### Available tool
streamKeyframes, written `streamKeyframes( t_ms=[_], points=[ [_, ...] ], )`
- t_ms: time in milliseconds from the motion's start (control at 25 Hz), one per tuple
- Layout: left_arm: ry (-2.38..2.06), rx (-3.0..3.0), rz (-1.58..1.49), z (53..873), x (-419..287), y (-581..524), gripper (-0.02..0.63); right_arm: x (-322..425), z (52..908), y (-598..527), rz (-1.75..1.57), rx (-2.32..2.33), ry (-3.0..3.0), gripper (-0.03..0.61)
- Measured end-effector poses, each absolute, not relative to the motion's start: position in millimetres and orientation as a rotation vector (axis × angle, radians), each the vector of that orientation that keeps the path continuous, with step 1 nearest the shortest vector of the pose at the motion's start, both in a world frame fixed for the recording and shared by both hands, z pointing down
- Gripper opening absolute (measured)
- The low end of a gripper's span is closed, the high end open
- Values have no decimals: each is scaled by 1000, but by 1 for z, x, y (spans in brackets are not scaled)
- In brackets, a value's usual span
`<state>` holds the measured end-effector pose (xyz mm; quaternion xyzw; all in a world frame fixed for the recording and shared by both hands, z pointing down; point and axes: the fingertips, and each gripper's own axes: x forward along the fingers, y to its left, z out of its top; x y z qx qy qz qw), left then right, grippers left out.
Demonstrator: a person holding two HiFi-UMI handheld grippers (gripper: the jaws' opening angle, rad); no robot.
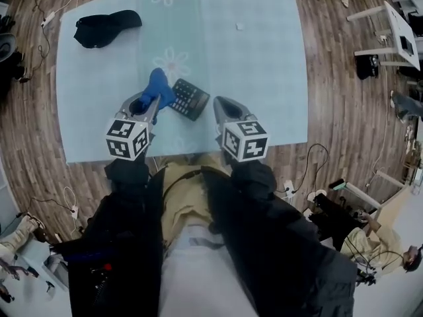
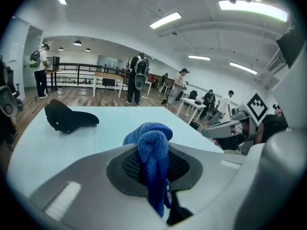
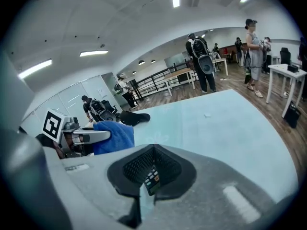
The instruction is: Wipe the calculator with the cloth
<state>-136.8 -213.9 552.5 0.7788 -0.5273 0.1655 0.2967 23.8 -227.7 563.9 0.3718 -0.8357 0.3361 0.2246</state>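
There is one tabletop (image 1: pixel 264 78). The loose things number four: one calculator (image 1: pixel 190 98), one blue cloth (image 1: pixel 158 86), one black cap (image 1: pixel 106 27) and one small white scrap (image 1: pixel 239 26). There are two grippers, the left gripper (image 1: pixel 151 104) and the right gripper (image 1: pixel 221 107), each with two fingers (image 2: pixel 76 176) and one marker cube (image 1: pixel 127 138). Several people (image 2: pixel 139 78) stand behind; their exact number cannot be told.

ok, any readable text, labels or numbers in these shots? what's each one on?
None can be read.
calculator: the keys carry print, too small to read in any view.
marker cubes: black-and-white square patterns only, no letters or digits.
cap, cloth, table: no text visible.
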Motion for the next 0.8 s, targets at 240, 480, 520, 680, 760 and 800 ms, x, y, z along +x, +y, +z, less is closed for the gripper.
streamKeyframes(
  t_ms=[240, 480, 520, 680, 760, 800],
  points=[
    [-1329, 2077, 655, 590, -146, -221, 61, 22, 575, -226, 971, 1064, -2252, -3],
    [-1247, 2125, 1065, 647, -144, -232, 61, 26, 594, -234, 1005, 1102, -2197, -3],
    [-1215, 2130, 1121, 658, -137, -233, 61, 27, 596, -236, 1008, 1108, -2191, -3],
    [-1064, 2131, 1203, 692, -90, -223, 61, 43, 596, -234, 1026, 1130, -2175, -3],
    [-1006, 2124, 1183, 704, -73, -215, 61, 46, 596, -230, 1033, 1138, -2170, -3],
    [-983, 2118, 1164, 708, -69, -212, 61, 46, 596, -228, 1038, 1144, -2165, -3]
  ],
)
